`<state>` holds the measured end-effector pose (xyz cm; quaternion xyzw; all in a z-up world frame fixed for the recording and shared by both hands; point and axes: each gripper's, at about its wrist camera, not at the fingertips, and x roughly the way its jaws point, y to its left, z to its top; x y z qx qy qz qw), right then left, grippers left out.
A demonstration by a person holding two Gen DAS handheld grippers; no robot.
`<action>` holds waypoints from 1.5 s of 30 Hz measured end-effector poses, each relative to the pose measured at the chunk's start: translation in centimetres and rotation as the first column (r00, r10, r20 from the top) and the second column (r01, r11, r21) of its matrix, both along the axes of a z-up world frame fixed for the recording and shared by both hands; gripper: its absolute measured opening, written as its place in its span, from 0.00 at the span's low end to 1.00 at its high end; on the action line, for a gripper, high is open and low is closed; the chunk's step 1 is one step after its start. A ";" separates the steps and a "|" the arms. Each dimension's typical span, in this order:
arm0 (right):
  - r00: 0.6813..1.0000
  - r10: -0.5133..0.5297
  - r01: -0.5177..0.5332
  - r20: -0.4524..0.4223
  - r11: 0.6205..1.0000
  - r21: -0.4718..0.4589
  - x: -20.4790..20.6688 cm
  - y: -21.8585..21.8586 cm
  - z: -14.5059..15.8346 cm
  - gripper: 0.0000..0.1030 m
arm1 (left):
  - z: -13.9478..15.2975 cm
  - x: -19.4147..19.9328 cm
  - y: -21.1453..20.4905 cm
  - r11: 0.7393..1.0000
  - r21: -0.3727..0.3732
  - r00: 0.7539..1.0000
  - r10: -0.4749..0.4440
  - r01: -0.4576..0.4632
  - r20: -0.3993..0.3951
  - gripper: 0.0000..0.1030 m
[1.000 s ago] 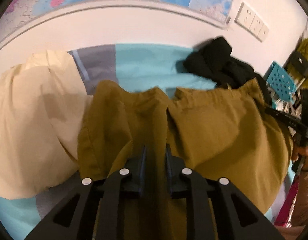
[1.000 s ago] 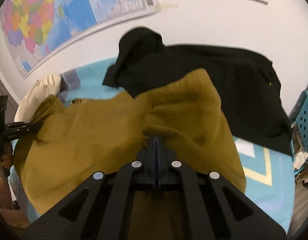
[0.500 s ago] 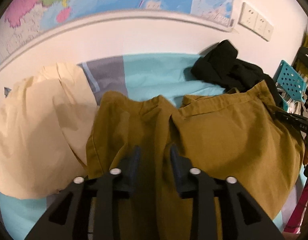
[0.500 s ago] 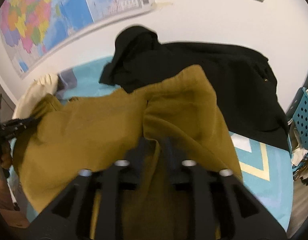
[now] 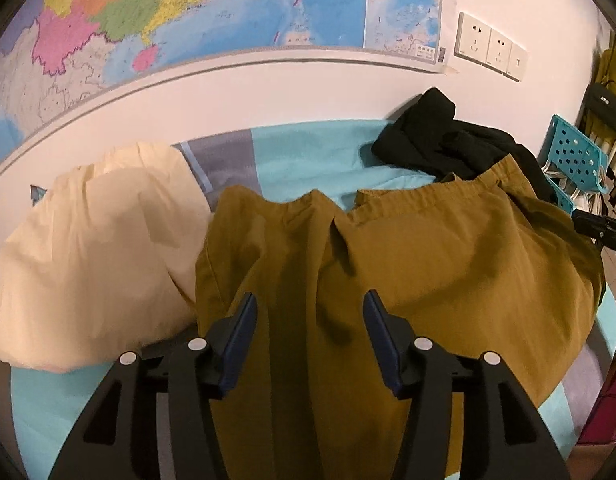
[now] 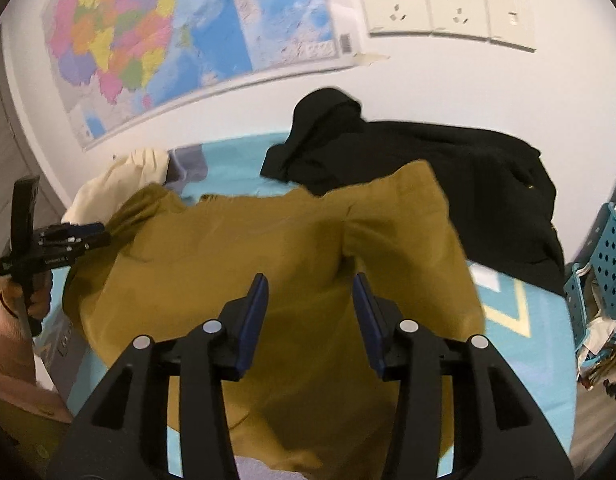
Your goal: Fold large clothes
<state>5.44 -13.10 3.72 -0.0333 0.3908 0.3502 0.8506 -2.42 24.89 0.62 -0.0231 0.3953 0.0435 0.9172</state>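
Hovering over the mustard-brown cotton trousers (image 5: 448, 264), left gripper (image 5: 308, 312) and right gripper (image 6: 310, 296) both have jaws spread, gripping nothing; trouser legs run out of frame.

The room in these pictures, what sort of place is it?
Most likely a bedroom at home. Clothes lie on a bed with a turquoise sheet: mustard trousers, a cream garment and a black one. A map and wall sockets are on the white wall behind.
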 end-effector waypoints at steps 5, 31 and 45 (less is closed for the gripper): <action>0.998 -0.017 0.014 -0.056 0.998 -0.054 1.6 0.7 -3.0 0.40 | -1.6 0.4 0.7 1.000 -0.017 0.999 0.015 -0.016 -0.035 0.51; 0.998 0.031 -0.028 -0.053 0.998 0.064 -2.7 -1.5 -2.4 0.43 | -3.6 -7.3 4.4 0.961 -0.267 0.997 0.076 -0.072 0.004 0.57; 0.990 0.137 -0.140 0.042 0.986 0.089 -7.3 2.0 1.1 0.47 | -3.3 -8.2 3.5 0.959 -0.277 0.998 0.069 -0.066 0.004 0.77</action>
